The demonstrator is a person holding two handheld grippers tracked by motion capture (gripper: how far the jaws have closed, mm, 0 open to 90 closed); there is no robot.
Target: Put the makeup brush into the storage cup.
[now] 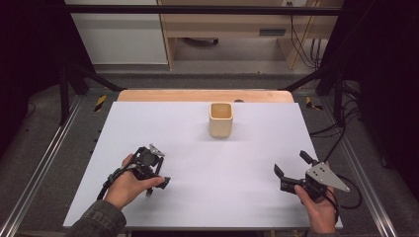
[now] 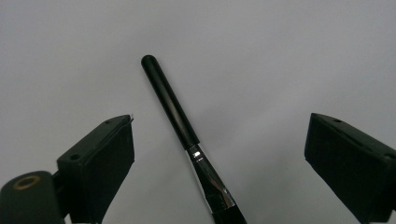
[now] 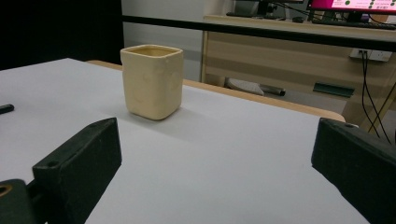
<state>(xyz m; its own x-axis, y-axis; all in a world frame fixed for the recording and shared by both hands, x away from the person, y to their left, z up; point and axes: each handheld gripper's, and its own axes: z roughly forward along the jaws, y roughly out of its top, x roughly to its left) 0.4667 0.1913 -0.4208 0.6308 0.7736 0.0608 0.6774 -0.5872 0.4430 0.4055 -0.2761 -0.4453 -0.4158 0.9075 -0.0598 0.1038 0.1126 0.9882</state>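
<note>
The left gripper (image 1: 157,168) hangs over the near-left part of the white worktop (image 1: 247,163), pointing down, with its jaws wide apart and nothing pressed between them. In the left gripper view a black-handled brush (image 2: 180,121) lies flat on the worktop between the two jaws, touching neither. Its rounded handle end points to about 11 o'clock, and its shiny metal ferrule (image 2: 210,179) runs down toward 5 o'clock and out of the frame.

The step in hand looks like picking this brush up. To do it well, the left gripper should come straight down so that the jaws straddle the handle just above the ferrule, where the shaft is thick enough to hold. The brush sits nearer the left jaw than the right, so a small shift toward the left jaw's side would centre it before closing. The handle also lies at a slant to the line between the jaws; turning the wrist a little so the pads meet it squarely would keep it from rolling or swivelling. The tips should nearly touch the worktop before closing, since the brush is thin and lies low.

The right gripper (image 1: 290,173) rests at the near-right, jaws apart and empty, facing the cream square cup (image 1: 221,120), which stands upright at about 12 o'clock toward the far edge, well apart from both grippers.
</note>
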